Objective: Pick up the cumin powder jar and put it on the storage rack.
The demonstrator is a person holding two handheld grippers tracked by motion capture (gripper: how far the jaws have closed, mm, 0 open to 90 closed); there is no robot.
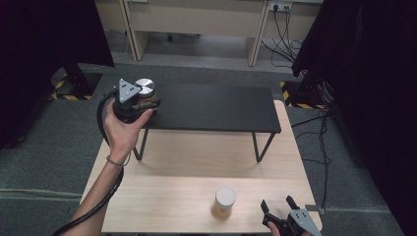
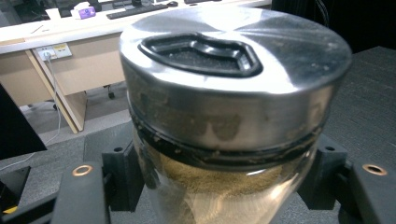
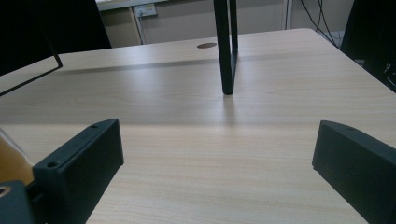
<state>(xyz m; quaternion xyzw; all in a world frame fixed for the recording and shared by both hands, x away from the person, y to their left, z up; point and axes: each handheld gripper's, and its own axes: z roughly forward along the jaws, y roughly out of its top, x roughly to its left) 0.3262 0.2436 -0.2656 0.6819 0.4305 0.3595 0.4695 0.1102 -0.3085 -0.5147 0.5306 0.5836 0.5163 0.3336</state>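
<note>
Spice jar point(image 2: 224, 140) clamped in L tongs point(image 1: 140, 102) over shelf point(image 1: 216, 108); R tongs point(image 1: 279, 206) wide, empty.

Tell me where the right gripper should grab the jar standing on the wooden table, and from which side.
Grip the jar on its glass body just under the pale lid, coming in level from its right, where the right gripper already sits open. The jar stands upright with bare table around it, so the round wall fits between the jaws; the lid probably overhangs enough to stop slipping.
</note>
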